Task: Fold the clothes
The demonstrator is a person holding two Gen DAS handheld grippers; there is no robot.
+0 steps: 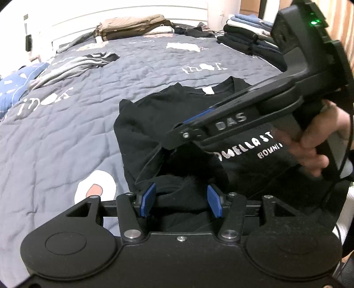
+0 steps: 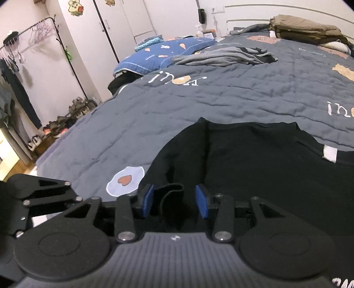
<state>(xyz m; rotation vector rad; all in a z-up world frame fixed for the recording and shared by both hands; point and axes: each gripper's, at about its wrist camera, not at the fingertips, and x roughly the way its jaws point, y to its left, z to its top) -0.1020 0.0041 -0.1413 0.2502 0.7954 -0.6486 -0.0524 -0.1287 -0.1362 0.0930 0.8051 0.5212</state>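
The black T-shirt (image 1: 168, 124) lies on the near quilt (image 1: 66, 137). Both the left gripper (image 1: 181, 200) and right gripper (image 2: 174, 200) hover low over its near hem with their pads spread apart, fabric bunched between.

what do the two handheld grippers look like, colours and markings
Both are matte black linkage frames with silver pivot bolts and blue finger pads. The right gripper, seen from the left wrist view, bears raised "DAS" lettering, a green indicator light and a thin black cable. The left gripper has round black side discs.
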